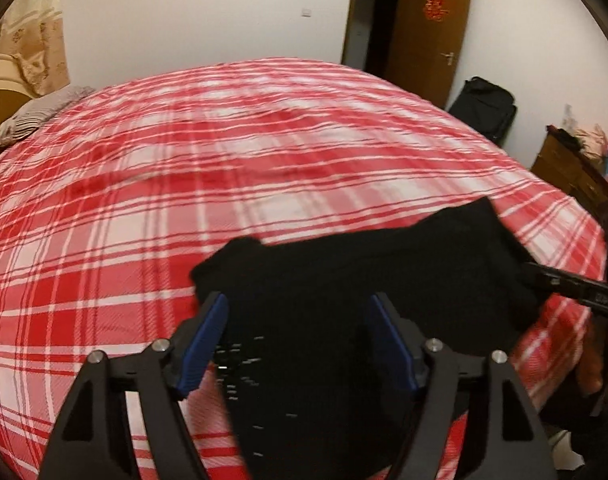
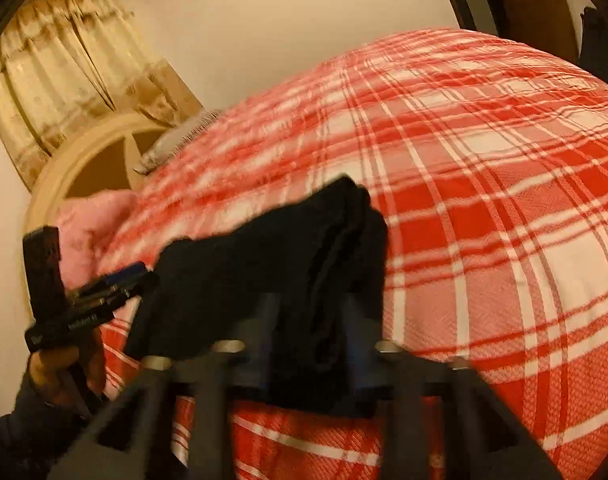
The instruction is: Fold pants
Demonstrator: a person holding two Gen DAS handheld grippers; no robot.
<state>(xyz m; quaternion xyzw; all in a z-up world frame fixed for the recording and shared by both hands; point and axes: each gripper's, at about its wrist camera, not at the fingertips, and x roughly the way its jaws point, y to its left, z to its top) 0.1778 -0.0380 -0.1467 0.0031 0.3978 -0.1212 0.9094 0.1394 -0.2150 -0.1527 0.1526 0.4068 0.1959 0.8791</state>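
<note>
Black cloth, the pants [image 1: 383, 280], lies bunched in a thick folded bundle near the front edge of the bed [image 1: 184, 160], on its red-and-white checked cover. The right tool [image 2: 309, 320] pinches the bundle's near end between its narrowed fingers, probably to anchor it for the next fold. The left tool [image 1: 296, 344] hangs spread over the other end, pads clear of the cloth, seemingly ready to take a fresh hold.

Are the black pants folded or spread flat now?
Folded: the black pants lie bunched in stacked layers, visible at their edge, on the red plaid bedcover.
</note>
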